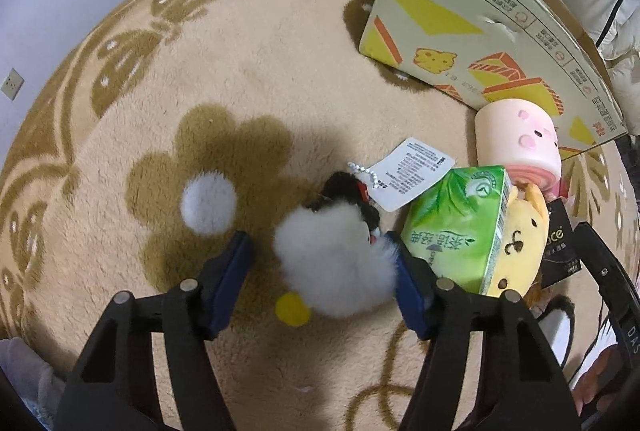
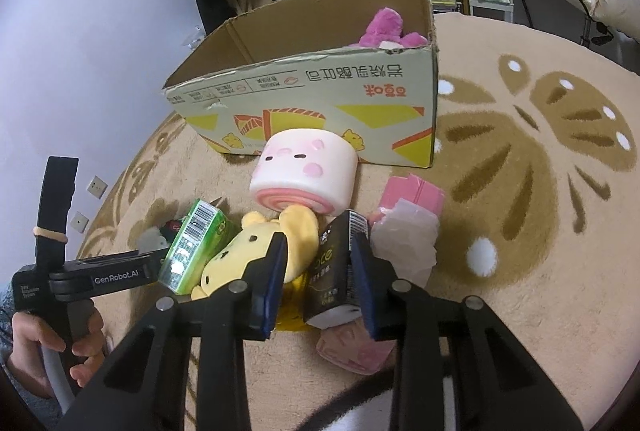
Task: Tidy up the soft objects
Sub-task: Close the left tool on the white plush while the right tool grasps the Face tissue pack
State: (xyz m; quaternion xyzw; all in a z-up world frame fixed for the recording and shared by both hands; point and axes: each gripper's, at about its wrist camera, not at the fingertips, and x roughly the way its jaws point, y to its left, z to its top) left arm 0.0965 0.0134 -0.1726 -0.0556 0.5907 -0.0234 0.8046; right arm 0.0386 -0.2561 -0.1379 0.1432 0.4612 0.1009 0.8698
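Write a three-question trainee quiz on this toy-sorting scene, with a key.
1. True or false: the open cardboard box already holds a purple plush toy.
2. What sits between the left gripper's fingers?
A. green tissue pack
B. fluffy white-and-black plush
C. pink roll cushion
3. Fill in: the right gripper closes on a ____ packet.

Key: 1 true. 2 B, the fluffy white-and-black plush; only the right finger touches it. 3 black.
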